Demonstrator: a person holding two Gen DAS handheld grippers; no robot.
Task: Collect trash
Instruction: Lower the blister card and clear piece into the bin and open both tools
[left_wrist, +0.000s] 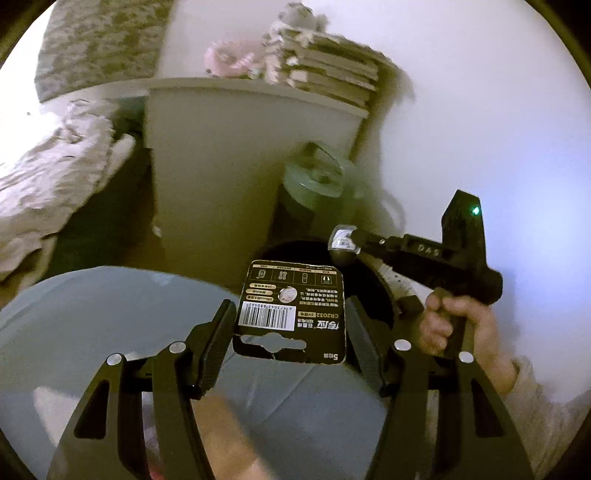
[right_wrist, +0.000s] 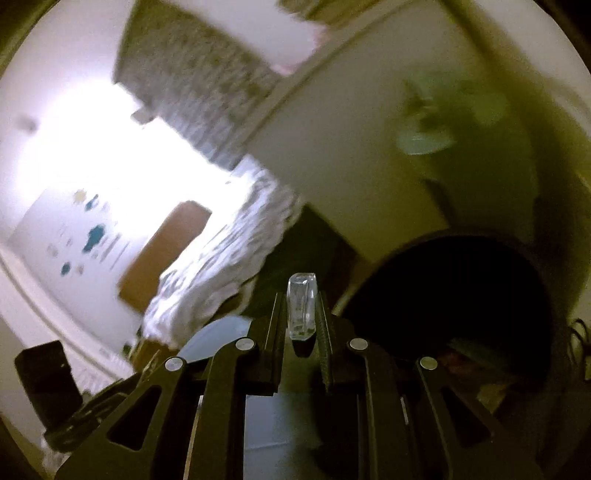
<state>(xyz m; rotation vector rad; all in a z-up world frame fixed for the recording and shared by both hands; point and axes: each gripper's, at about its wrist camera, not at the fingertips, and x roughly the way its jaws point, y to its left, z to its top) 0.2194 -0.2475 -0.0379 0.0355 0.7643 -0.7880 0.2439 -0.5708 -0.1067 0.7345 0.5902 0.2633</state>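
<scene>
My left gripper (left_wrist: 291, 317) is shut on a black battery-pack card (left_wrist: 291, 312) with a barcode, held across its width above my lap. My right gripper (right_wrist: 303, 306) is shut on a small clear plastic piece (right_wrist: 302, 310), which also shows in the left wrist view (left_wrist: 342, 240) at the tip of the right gripper's fingers (left_wrist: 391, 245). A dark round bin opening (right_wrist: 454, 295) lies just right of and beyond the right gripper; in the left wrist view its dark rim (left_wrist: 369, 280) sits behind the card.
A white bedside cabinet (left_wrist: 236, 155) stands ahead with stacked books (left_wrist: 332, 70) and a pink item (left_wrist: 229, 61) on top. A greenish lidded container (left_wrist: 317, 181) stands beside it. A rumpled bed cover (left_wrist: 51, 170) is at left. White wall is at right.
</scene>
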